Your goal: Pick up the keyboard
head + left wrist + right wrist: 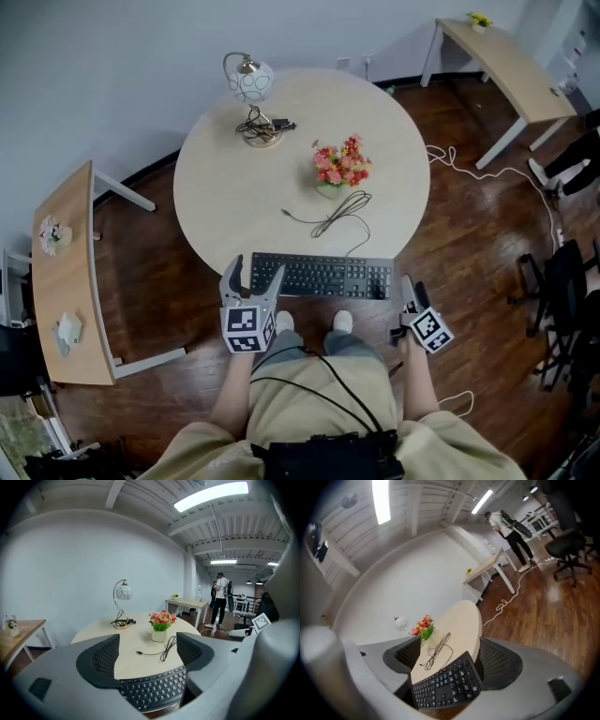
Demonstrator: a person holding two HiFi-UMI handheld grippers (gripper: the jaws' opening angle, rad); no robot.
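Observation:
A black keyboard (323,277) lies flat at the near edge of the round beige table (216,187), and its loose cable (333,217) curls toward the flowers. My left gripper (251,281) is open, its jaws standing either side of the keyboard's left end. In the left gripper view the keyboard (154,688) sits low between the spread pads (105,660) of the left gripper (147,656). My right gripper (412,291) is open just off the keyboard's right end. In the right gripper view the keyboard (447,684) lies between the jaws of the right gripper (451,660), untouched.
A flower pot (339,169) stands mid-table and a lamp (251,84) at the far side. Wooden side tables stand at the left (61,272) and back right (506,61). A white cord (469,169) trails on the floor; office chairs (562,281) at right. A person (219,599) stands far off.

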